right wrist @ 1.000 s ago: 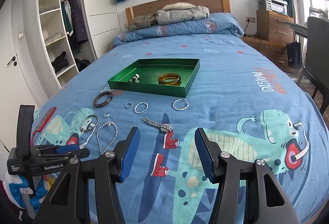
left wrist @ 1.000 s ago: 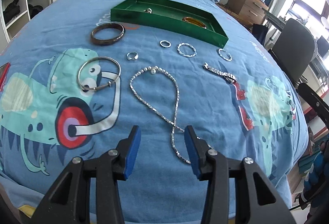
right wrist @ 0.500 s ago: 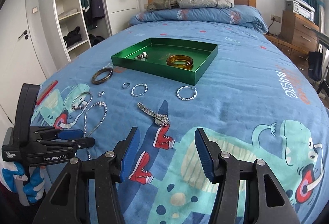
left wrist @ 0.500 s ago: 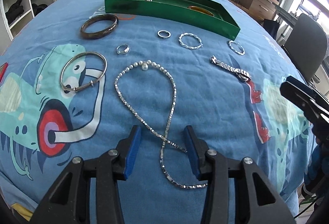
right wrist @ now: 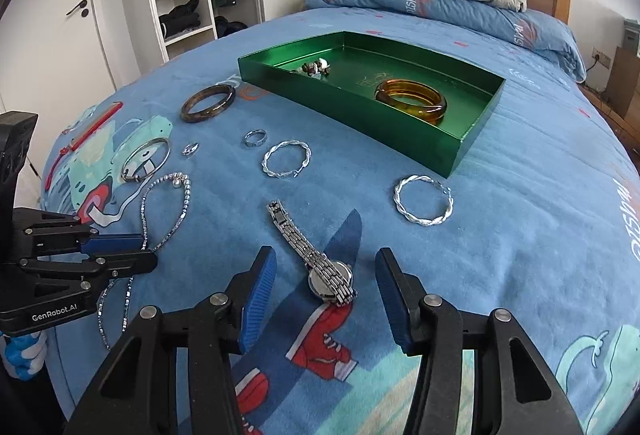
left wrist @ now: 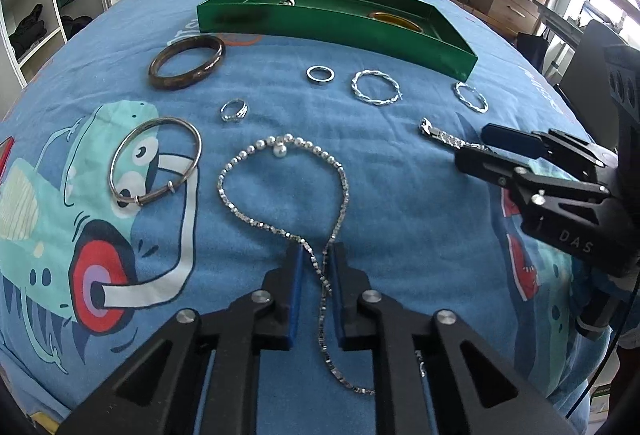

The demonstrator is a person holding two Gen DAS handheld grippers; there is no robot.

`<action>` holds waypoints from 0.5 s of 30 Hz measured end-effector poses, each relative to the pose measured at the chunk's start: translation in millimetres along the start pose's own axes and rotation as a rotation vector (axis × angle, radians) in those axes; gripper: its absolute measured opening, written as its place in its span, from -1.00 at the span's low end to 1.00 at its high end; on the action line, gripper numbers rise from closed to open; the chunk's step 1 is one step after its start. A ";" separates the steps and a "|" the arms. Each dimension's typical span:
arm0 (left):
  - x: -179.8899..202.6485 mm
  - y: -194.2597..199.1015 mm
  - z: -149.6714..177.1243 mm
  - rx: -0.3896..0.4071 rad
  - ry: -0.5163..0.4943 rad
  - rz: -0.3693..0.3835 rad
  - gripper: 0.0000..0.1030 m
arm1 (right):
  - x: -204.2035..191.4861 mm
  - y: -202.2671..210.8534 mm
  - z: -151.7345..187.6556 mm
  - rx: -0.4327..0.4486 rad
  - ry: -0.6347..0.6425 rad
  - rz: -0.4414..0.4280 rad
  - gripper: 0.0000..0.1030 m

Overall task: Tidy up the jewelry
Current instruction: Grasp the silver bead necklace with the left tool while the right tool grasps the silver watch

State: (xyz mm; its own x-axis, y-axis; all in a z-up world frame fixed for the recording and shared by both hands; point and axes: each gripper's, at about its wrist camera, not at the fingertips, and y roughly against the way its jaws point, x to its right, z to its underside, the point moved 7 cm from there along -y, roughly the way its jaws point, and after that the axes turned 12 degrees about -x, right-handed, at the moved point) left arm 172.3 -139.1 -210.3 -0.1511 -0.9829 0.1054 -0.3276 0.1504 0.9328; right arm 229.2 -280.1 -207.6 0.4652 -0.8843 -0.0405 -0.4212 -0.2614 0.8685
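A silver bead necklace [left wrist: 344, 187] with a pearl lies looped on the blue bedspread. Its two crossing strands run between the pads of my left gripper [left wrist: 316, 255], whose jaws are closing; a thin gap still shows on each side of the chain. A silver watch [right wrist: 320, 267] lies flat with its face between the blue pads of my right gripper [right wrist: 326, 259]. Those jaws stand wide, are closing slightly and do not touch it. The green tray [right wrist: 360, 107] at the back holds an amber bangle [right wrist: 410, 99] and a small piece of jewelry.
Loose on the bedspread lie a brown bangle [left wrist: 186, 63], a thin silver bangle [left wrist: 156, 165], two rings [left wrist: 234, 110] [left wrist: 320, 74] and two twisted silver hoops [left wrist: 376, 87] [left wrist: 471, 97]. A pillow and jackets are at the headboard, a wardrobe left, a chair right.
My left gripper's jaws have narrowed around the necklace's crossing strands. My right gripper has come down and tilted over the watch, and now shows at the right of the left wrist view.
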 end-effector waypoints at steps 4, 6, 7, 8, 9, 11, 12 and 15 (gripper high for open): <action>0.6 -1.0 -2.5 0.001 -0.003 0.005 -0.92 | -9.0 -12.6 -6.4 -0.029 0.080 0.004 -0.11; 2.1 -1.2 -3.3 0.003 -0.011 0.005 -0.96 | -8.8 -15.7 -8.4 -0.039 0.095 -0.001 -0.14; 2.7 -1.0 -3.8 0.004 -0.013 0.004 -0.96 | -8.2 -16.3 -8.0 -0.046 0.097 -0.004 -0.18; 3.4 -0.8 -4.2 0.005 -0.013 0.005 -0.96 | -7.5 -16.4 -7.1 -0.051 0.102 0.002 -0.22; 3.6 -0.7 -4.6 0.005 -0.012 0.007 -0.96 | -6.8 -16.4 -6.1 -0.057 0.107 0.011 -0.32; 3.7 0.6 -5.0 0.008 -0.010 0.012 -0.96 | -5.3 -15.1 -3.4 -0.068 0.105 0.021 -0.44; 3.6 1.5 -5.0 0.010 -0.008 0.014 -0.96 | -4.9 -13.8 -2.1 -0.072 0.100 0.025 -0.54; 4.1 4.7 -4.9 0.015 -0.007 0.017 -0.96 | -5.0 -10.1 1.5 -0.075 0.080 0.040 -0.65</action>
State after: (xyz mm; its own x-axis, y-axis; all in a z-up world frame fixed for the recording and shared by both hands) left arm 174.7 -143.0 -203.8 -0.1631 -0.9795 0.1184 -0.3389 0.1683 0.9257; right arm 229.9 -273.5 -216.8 0.5112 -0.8589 0.0315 -0.3826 -0.1945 0.9032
